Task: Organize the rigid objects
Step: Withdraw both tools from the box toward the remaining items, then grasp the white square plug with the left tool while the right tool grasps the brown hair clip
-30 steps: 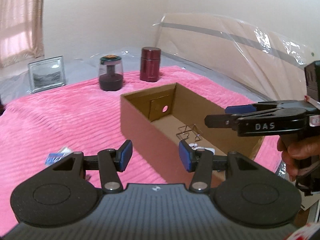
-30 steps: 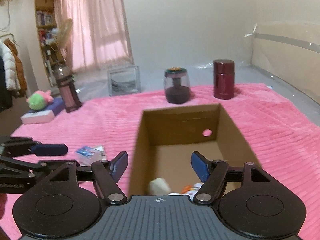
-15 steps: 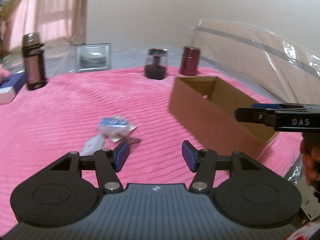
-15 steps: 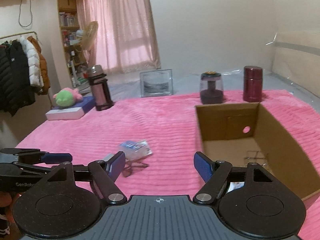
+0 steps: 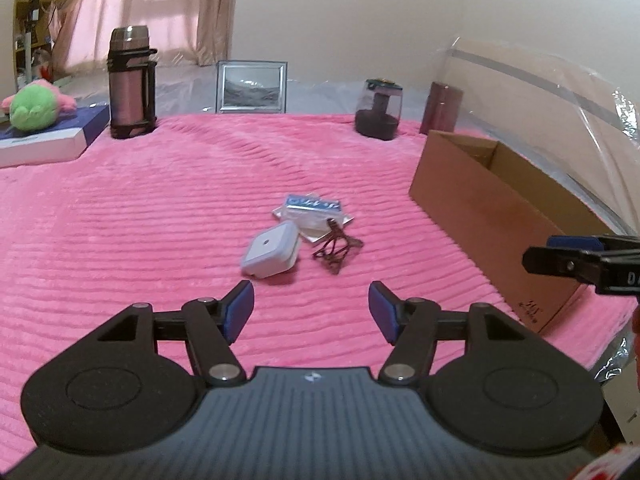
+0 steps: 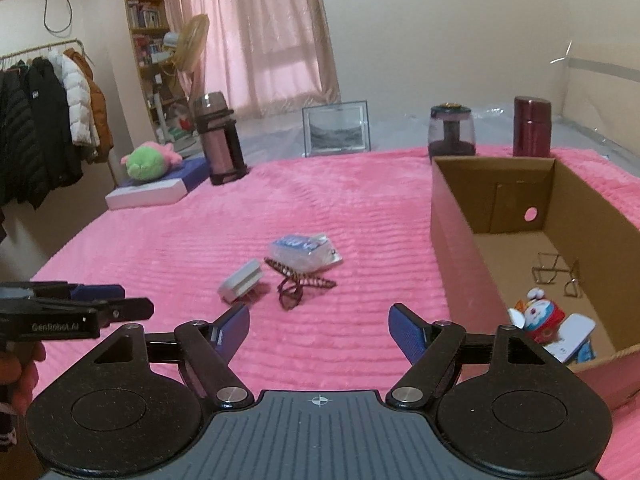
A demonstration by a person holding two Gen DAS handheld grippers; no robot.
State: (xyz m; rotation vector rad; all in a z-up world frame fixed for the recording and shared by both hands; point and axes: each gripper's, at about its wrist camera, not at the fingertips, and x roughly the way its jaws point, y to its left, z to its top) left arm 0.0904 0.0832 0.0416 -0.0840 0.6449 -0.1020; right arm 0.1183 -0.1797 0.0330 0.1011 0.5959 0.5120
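A white square box (image 5: 271,254) (image 6: 241,281), brown glasses (image 5: 335,247) (image 6: 298,283) and a clear packet with a blue label (image 5: 312,213) (image 6: 304,251) lie together on the pink blanket. The open cardboard box (image 5: 490,216) (image 6: 451,240) stands to their right; it holds a Doraemon toy (image 6: 538,316), a white item and a wire stand (image 6: 558,274). My left gripper (image 5: 311,312) is open and empty, just short of the white box. My right gripper (image 6: 319,332) is open and empty, near the glasses and beside the cardboard box.
At the back stand a steel thermos (image 5: 130,82), a picture frame (image 5: 251,87), a dark jar (image 5: 379,109) and a maroon flask (image 6: 532,127). A green plush (image 6: 146,162) lies on a book at the left. Plastic-wrapped headboard (image 5: 540,92) at the right.
Both grippers have pulled back from over the cardboard box and swung left toward the small items on the blanket. Both stay open and empty.
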